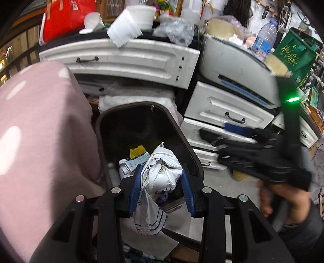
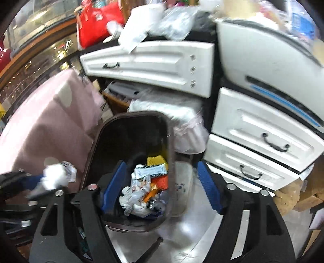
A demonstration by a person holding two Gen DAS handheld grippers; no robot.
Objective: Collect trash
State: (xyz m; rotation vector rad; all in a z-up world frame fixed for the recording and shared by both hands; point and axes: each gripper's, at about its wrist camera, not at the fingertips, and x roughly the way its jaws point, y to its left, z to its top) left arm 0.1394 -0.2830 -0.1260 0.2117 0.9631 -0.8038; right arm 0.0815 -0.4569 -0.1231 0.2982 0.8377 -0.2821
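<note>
A dark brown bin (image 1: 129,125) stands on the floor with wrappers and a yellow net sleeve (image 1: 137,151) inside. My left gripper (image 1: 161,172) hovers at its near rim, blue pads pressed on a crumpled white printed wrapper (image 1: 162,161) whose tail hangs below the fingers. In the right wrist view my right gripper (image 2: 162,182) is open over the bin (image 2: 133,133), nothing between its pads, with mixed trash (image 2: 141,194) beneath. The left gripper (image 2: 40,182) with the white wrapper (image 2: 58,176) shows blurred at the left. A hand (image 1: 283,194) holds the right gripper (image 1: 212,144), right of the bin.
White drawer fronts (image 1: 125,60) and a drawer stack (image 1: 226,109) stand behind and right of the bin. Pink dotted cloth (image 1: 40,125) crowds the left. The cluttered top holds a red bag (image 1: 64,18), water bottle (image 1: 265,36) and green bag (image 1: 293,54). Pale floor (image 2: 182,238) lies below.
</note>
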